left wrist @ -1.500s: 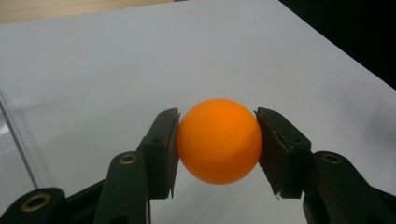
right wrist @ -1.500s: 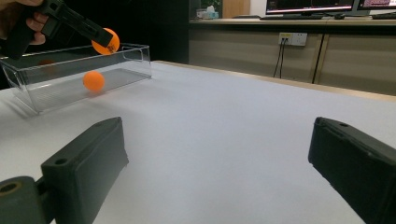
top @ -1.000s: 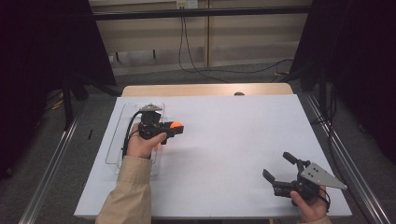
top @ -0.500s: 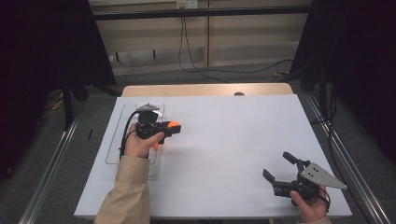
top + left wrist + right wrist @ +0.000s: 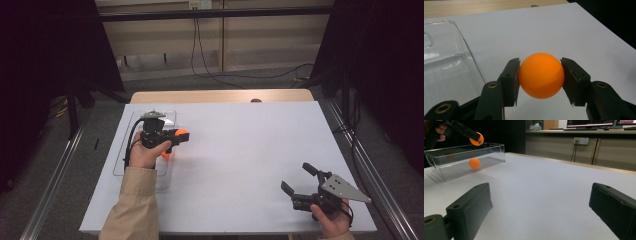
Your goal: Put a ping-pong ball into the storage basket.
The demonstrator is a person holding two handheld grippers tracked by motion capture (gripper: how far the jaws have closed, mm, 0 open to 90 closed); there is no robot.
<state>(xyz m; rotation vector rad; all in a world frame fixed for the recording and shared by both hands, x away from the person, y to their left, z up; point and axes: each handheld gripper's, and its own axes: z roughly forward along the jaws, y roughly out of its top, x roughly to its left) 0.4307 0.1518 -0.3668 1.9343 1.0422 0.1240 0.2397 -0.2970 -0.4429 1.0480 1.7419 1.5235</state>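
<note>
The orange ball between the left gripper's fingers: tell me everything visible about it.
The smooth, matte, plastic-looking orange ball is round, plain and unmarked. The left gripper clamps it, one black finger pressing each side. It is held in the air above the white table, just beside the clear plastic box. A second orange ball lies in that box.

Right gripper (image 5: 541, 207): jaws wide apart, nothing between them, just bare white table (image 5: 544, 195). Well beyond the left jaw, up and left: clear plastic box (image 5: 461, 160) with an orange ball (image 5: 474, 163) inside. Above the box, the other gripper (image 5: 475, 137) pinches a second orange ball (image 5: 478, 140), hand (image 5: 439, 130) behind it.
</note>
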